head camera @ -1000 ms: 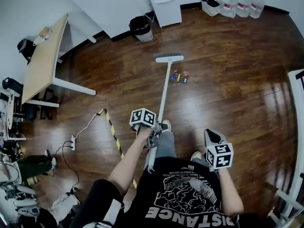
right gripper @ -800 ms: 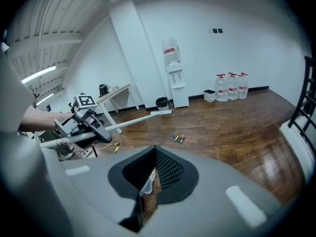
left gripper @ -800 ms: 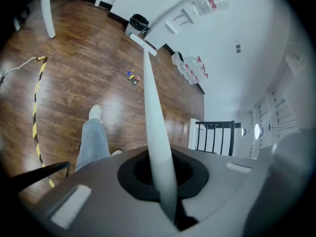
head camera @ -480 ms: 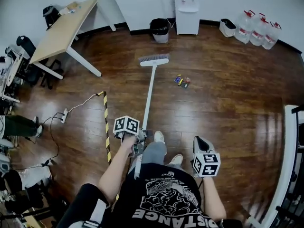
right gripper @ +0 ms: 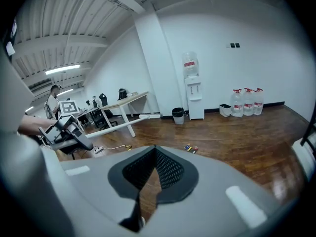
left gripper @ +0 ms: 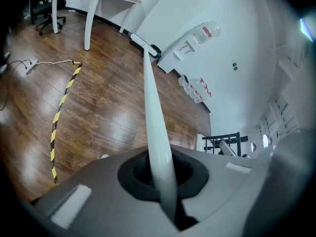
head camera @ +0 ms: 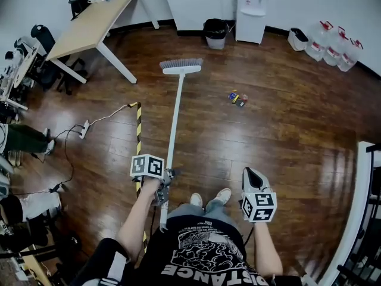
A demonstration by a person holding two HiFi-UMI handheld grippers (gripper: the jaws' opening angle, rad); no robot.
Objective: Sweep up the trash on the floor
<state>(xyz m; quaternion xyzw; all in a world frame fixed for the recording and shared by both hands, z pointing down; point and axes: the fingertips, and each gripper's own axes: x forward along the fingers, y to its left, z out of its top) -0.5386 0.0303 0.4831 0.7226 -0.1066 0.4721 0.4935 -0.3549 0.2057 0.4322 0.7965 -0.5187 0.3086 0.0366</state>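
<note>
The left gripper (head camera: 165,183) is shut tight on the long white broom handle (head camera: 174,121), close to its top end. From there the handle runs straight ahead, away from the person, over the dark wooden floor (head camera: 286,142). It ends at the grey bristly broom head (head camera: 180,66), far in front.

The little pile of bright trash (head camera: 237,98) lies on the floor to the right of the handle. It is a bit nearer the person than the broom head, and well apart from it. So I think the broom head must swing right to reach it.

The right gripper (head camera: 252,177) holds nothing, and its jaws are together. It is on the trash side.

The left gripper view shows the handle squeezed between the jaws, but no trash. The right gripper view shows the trash (right gripper: 190,148) ahead on the floor.
</note>
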